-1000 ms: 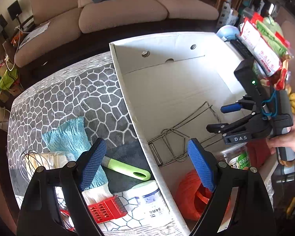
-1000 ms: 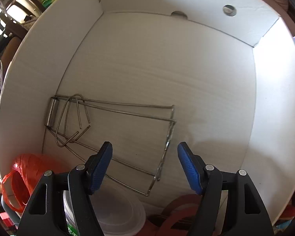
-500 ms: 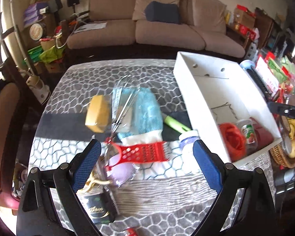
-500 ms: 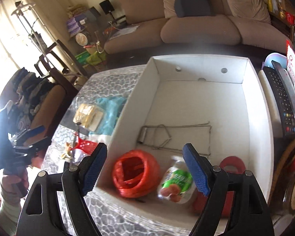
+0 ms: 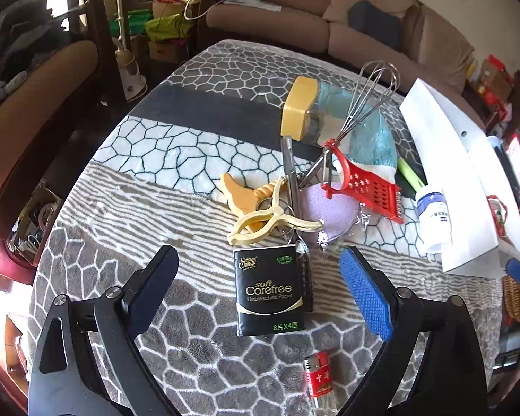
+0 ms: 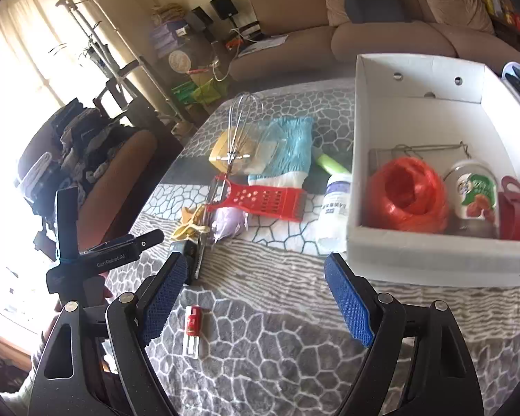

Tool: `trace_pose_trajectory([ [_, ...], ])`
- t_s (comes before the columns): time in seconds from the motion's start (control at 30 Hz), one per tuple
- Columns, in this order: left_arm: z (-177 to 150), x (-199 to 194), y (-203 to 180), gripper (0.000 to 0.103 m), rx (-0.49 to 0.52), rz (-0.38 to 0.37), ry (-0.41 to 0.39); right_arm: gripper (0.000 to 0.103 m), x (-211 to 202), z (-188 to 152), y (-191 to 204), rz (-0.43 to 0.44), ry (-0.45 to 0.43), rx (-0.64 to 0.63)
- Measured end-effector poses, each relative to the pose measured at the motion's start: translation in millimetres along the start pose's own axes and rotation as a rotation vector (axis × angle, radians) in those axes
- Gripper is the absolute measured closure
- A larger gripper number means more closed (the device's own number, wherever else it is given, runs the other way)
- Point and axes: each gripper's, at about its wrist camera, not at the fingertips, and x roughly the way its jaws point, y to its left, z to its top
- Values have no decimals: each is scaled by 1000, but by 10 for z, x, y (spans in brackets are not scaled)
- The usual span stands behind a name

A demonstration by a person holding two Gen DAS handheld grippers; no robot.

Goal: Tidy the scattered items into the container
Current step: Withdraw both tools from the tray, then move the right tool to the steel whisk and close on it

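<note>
White cardboard box [image 6: 430,253] sits at the right side of the table, on the grey patterned cloth [image 6: 287,346]. Inside, along its near wall: a red-orange plastic bag bundle [image 6: 407,196], a clear jar with a green label [image 6: 475,194], a red container [image 6: 516,213], and a wire rack [image 6: 430,149] lying flat behind them.

Scattered items lie left of the box. A white bottle [image 6: 334,208] lies on its side just beside the box wall. A red grater [image 5: 364,183] rests over a teal-and-white cloth [image 5: 367,138]; a whisk [image 5: 367,100] lies across a yellow sponge [image 5: 300,111]. Nearer: a lilac pouch [image 5: 329,208], a cream clothes peg [image 5: 270,220], a tan wooden piece [image 5: 241,190] (shape unclear), and a lime-green handle [image 5: 410,175] partly hidden.

Left gripper [image 5: 260,294] hovers above a black tissue pack [image 5: 270,293]; jaws wide apart, the pack lying on the cloth between them, pads clear of it. A red lighter [image 5: 317,381] lies near.

Right gripper [image 6: 256,301] is over bare cloth in front of the box, fingers spread, nothing between them.
</note>
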Motion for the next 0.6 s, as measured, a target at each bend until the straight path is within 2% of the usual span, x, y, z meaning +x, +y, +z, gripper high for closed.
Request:
trace_pose_trajectory([
  [0.13,7,89,138,12,-6,-38,-20,19,417,-114,128,10,24,24],
  [0.2,41,171,185,16,-14,-40,2,19,607,-128,144,13,36,35],
  [0.3,74,269,241,16,-1,11,29,19,796,-195,95,45,32,88],
  [0.4,53,329,329,16,10,69,47,19,983,-253,81,76,72,112],
  [0.6,3,391,375,15,-10,39,96,19,1170,-274,165,47,99,69],
])
